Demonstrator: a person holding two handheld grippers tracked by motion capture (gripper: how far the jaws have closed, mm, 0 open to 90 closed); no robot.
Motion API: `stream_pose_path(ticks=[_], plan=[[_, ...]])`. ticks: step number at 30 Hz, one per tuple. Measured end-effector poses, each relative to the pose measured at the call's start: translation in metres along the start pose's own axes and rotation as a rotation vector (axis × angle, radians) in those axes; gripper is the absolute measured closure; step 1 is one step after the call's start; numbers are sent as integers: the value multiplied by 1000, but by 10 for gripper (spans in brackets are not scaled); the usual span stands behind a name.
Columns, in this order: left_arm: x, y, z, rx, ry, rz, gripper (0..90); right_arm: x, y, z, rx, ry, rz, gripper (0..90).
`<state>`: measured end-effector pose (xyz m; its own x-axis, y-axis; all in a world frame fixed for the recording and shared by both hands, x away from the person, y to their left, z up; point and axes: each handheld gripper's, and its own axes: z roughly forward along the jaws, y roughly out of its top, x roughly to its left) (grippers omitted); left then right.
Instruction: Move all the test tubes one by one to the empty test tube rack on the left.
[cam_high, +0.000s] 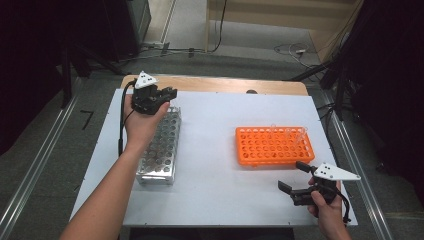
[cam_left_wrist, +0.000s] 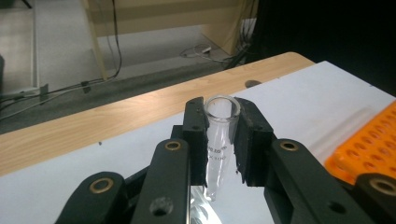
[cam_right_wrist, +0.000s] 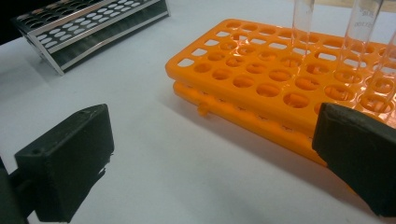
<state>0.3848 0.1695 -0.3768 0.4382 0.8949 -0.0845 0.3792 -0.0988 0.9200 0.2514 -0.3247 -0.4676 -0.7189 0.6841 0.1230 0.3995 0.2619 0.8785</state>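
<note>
Your left gripper (cam_left_wrist: 223, 140) clamped a clear tube (cam_left_wrist: 219, 140) above the steel rack's (cam_high: 161, 150) far end. Your right gripper (cam_high: 295, 177) waited wide open beside the orange rack (cam_high: 274, 145). Keeping the tube upright over one hole was the sound approach.

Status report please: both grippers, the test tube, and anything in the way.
Left gripper shut on clear test tube, above the metal rack. Right gripper open, empty, near the orange rack. Nothing blocking the metal rack's holes.
</note>
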Motion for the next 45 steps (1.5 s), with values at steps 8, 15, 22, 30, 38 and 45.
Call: stream_pose_path(ticks=[8, 15, 22, 30, 38, 45], plan=[[9, -7, 18, 41, 40, -15, 757, 0, 0, 0, -1, 5, 2, 0], [9, -10, 26, 69, 57, -1, 756, 0, 0, 0, 0, 6, 2, 0], [6, -15, 33, 105, 62, 22, 756, -1, 0, 0, 0, 4, 3, 0], [7, -18, 37, 131, 61, 16, 755, 0, 0, 0, 1, 4, 5, 0], [12, -28, 41, 152, 59, -26, 753, -1, 0, 1, 2, 2, 2, 0], [13, -31, 42, 180, 43, -36, 745, -1, 0, 2, 6, -1, 4, 0]])
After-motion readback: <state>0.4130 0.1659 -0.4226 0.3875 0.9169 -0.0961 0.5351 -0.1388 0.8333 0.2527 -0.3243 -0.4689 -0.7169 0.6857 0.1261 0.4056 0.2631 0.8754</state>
